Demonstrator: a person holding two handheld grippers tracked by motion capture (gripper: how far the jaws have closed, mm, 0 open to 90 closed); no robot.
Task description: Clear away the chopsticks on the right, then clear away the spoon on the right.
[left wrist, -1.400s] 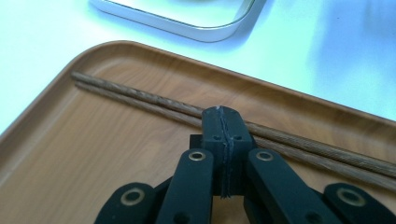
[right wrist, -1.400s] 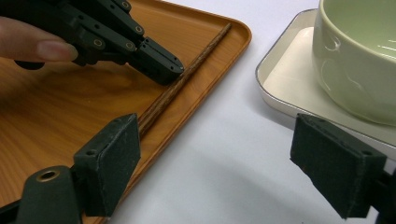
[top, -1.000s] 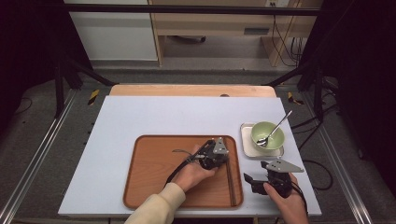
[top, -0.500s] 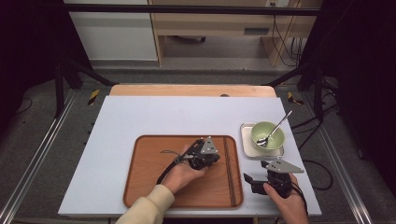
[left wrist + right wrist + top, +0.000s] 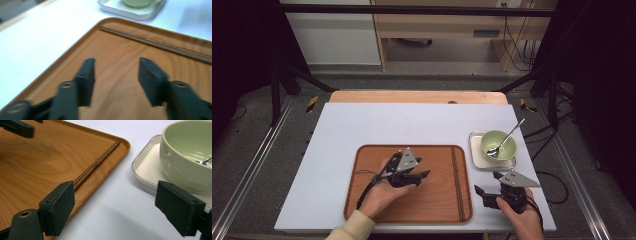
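**Left claw drawn back from the chopsticks, jaws parted**

The pair of dark wooden chopsticks (image 5: 455, 176) lies side by side along the three o'clock edge of the rounded brown wooden tray (image 5: 377, 210), running from twelve to six just inside its rim. The left claw (image 5: 424, 174) hovers over the tray's middle with its jaws having just been opening; nothing sits between them, and the left gripper view shows bare wood grain in the gap with the chopsticks (image 5: 160, 46) lying ahead. The right claw (image 5: 479, 192) rests on the white worktop (image 5: 362, 125) at the tray's four o'clock corner, jaws apart and empty, with the pale green ceramic bowl (image 5: 498, 144) and its metal spoon (image 5: 507, 139) on a small white square tray (image 5: 476, 155) at its one o'clock.

The work looks like laying out cutlery. To do this well, clear the left claw straight away from the sticks so a pad cannot nudge them out of line.
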